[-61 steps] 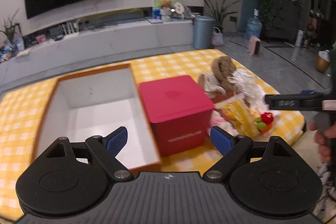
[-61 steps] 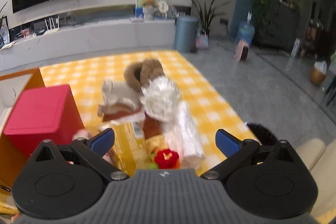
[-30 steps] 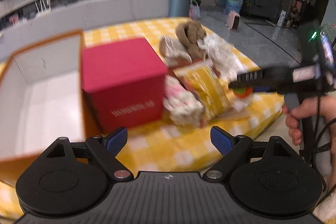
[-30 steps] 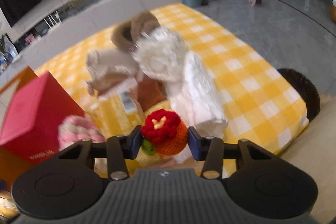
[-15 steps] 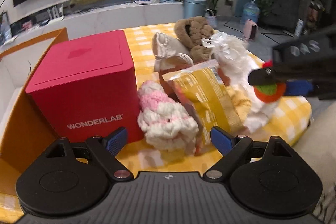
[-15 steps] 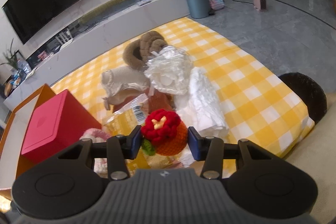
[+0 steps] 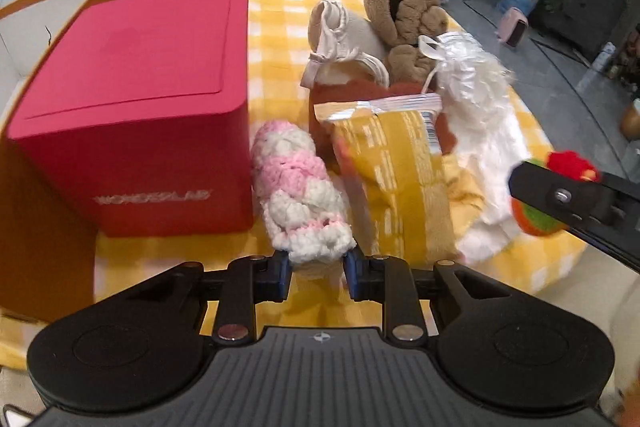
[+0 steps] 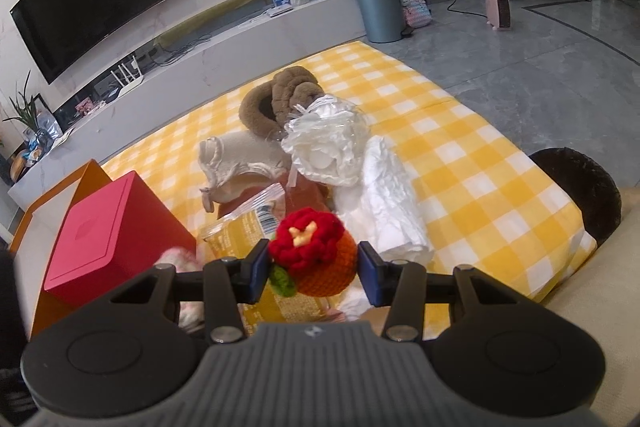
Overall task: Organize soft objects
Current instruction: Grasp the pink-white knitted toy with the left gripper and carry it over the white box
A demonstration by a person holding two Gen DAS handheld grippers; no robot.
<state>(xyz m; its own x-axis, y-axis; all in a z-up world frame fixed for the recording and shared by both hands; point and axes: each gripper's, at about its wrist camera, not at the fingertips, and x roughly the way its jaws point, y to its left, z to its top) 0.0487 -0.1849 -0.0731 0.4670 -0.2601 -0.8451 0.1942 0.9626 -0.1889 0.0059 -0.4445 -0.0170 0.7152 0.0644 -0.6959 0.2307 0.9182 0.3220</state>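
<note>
A pink and white crocheted piece (image 7: 298, 187) lies on the yellow checked cloth (image 7: 276, 15) beside the red box (image 7: 136, 107). My left gripper (image 7: 317, 273) is closing on its near end, and the blue pads press its sides. My right gripper (image 8: 312, 267) is shut on an orange crocheted ball with a red flower (image 8: 314, 253), held above the pile; that ball (image 7: 538, 217) also shows at the right of the left wrist view. The pile holds a brown plush (image 8: 280, 99), a cream sock (image 8: 236, 163), white ruffled fabric (image 8: 332, 151) and a yellow snack bag (image 7: 396, 187).
An open orange box with a white inside (image 7: 56, 7) stands left of the red box (image 8: 108, 239). The cloth's edge drops off at the right, with a dark round stool (image 8: 576, 191) beside it. A grey bin (image 8: 378, 7) and TV bench stand behind.
My left gripper moved down and forward to the pink and white piece and its jaws went from wide open to closed on its end. The right gripper kept hold of the ball.
</note>
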